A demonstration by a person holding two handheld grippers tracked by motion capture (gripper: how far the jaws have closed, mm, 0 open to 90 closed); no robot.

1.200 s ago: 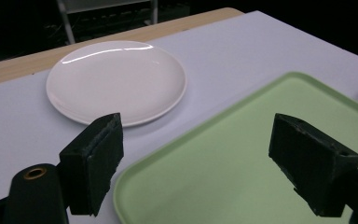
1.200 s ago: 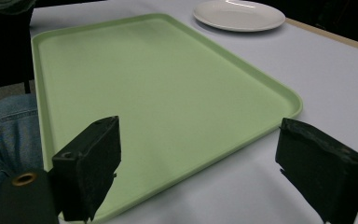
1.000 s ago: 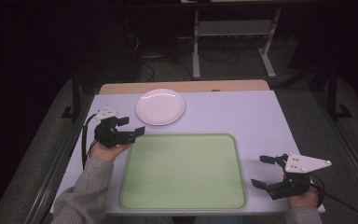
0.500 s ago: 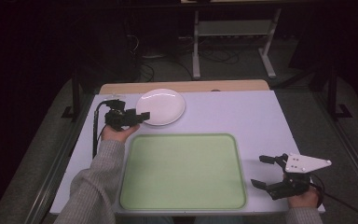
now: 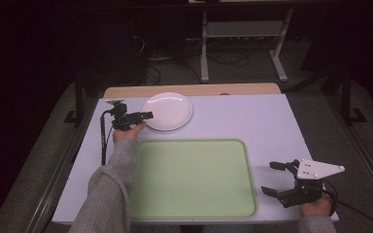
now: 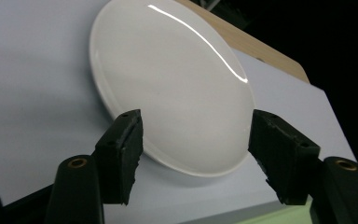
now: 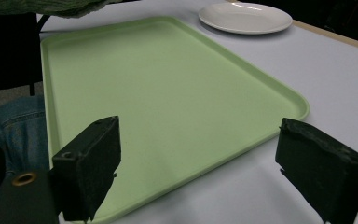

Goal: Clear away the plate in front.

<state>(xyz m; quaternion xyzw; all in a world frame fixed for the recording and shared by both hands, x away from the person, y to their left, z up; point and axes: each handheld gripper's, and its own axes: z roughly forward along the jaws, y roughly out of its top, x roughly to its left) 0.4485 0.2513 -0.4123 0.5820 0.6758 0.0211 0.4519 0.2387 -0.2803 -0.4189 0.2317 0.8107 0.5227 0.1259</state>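
Plate (image 6: 177,88) rim partly hidden behind left claw (image 6: 196,154).

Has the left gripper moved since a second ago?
Yes. The left gripper has gone from beside the green tray's far left corner up to the white plate's near-left rim, its jaws closing around that rim without touching it.

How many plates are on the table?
1. The white plate sits at the far side of the table, just beyond the green tray, right at the tips of the left gripper.
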